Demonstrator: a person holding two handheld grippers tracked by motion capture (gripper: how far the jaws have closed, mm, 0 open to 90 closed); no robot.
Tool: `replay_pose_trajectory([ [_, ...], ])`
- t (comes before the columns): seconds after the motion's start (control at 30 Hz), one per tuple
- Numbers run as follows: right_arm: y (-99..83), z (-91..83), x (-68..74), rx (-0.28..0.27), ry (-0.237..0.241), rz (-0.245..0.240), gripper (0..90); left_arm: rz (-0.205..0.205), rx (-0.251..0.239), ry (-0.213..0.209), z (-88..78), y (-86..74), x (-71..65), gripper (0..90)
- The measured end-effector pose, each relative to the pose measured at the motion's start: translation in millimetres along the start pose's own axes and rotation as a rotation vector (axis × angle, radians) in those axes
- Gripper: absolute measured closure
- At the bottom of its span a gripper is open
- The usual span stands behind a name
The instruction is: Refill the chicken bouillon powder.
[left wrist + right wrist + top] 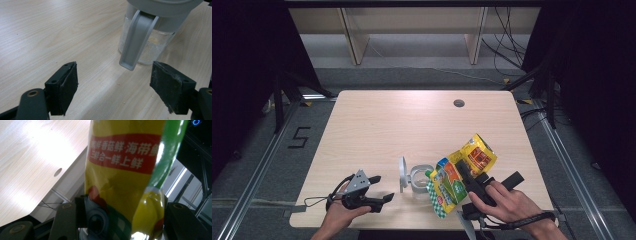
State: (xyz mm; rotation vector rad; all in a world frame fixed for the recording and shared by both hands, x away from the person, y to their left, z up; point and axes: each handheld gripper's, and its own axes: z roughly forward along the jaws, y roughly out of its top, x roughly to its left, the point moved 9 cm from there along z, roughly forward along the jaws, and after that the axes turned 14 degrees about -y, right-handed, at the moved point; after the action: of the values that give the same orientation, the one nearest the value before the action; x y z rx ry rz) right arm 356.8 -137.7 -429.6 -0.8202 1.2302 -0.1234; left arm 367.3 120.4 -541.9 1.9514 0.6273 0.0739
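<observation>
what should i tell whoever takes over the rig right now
Right gripper: shut on the yellow-green seasoning pouch, tilted over the glass jar.
Left gripper: open, holds nothing, level on the table left of the jar.
Jar: lid flipped open, grains already on its bottom.
Left: likely finish pouring, set the pouch down, close the lid.

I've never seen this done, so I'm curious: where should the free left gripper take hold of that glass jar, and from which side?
Probably the grey handle of the glass jar: it stands out toward the open left gripper, narrow enough for its jaws. Come in level from the jar's left, since the yellow pouch crowds the right.
</observation>
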Motion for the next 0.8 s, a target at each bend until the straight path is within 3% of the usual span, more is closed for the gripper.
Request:
replay_pose_trajectory([
  [0.17, 1.0, 1.1, -1.3, -0.015, 0.006, -0.005, 50.5, -0.001, -0.005, 0.01, 0.3, 0.0, 1.0, 21.6],
  [0.33, -0.5, 0.3, -0.3, 0.007, 0.011, 0.032, 50.8, 0.0, 0.005, 0.003, -0.4, -0.8, 0.6, 21.6],
  [0.43, -0.2, 0.7, -1.8, -0.004, -0.007, 0.006, 50.8, -0.003, -0.002, 0.002, 0.1, -0.1, 0.2, 21.6],
  [0.53, 1.8, 0.9, -3.0, -0.021, 0.005, 0.0, 50.9, -0.002, 0.002, 0.002, 0.1, -0.6, 0.1, 21.6],
  [0.6, 2.2, 0.2, -2.5, -0.013, 0.012, 0.02, 50.9, 0.004, 0.0, -0.003, 0.4, 0.1, 0.2, 21.6],
  [0.67, 1.9, 1.0, -4.6, -0.026, 0.004, -0.014, 51.0, -0.004, 0.001, 0.003, 0.4, -0.6, 0.1, 21.6],
  [0.73, 1.8, 0.8, -3.8, -0.013, 0.0, 0.014, 51.0, -0.003, 0.003, 0.002, 0.3, -0.8, 0.1, 21.6],
  [0.8, 2.1, 1.6, -4.5, -0.03, 0.005, 0.003, 51.0, -0.003, 0.001, 0.002, -0.1, -0.2, 0.3, 21.6],
])
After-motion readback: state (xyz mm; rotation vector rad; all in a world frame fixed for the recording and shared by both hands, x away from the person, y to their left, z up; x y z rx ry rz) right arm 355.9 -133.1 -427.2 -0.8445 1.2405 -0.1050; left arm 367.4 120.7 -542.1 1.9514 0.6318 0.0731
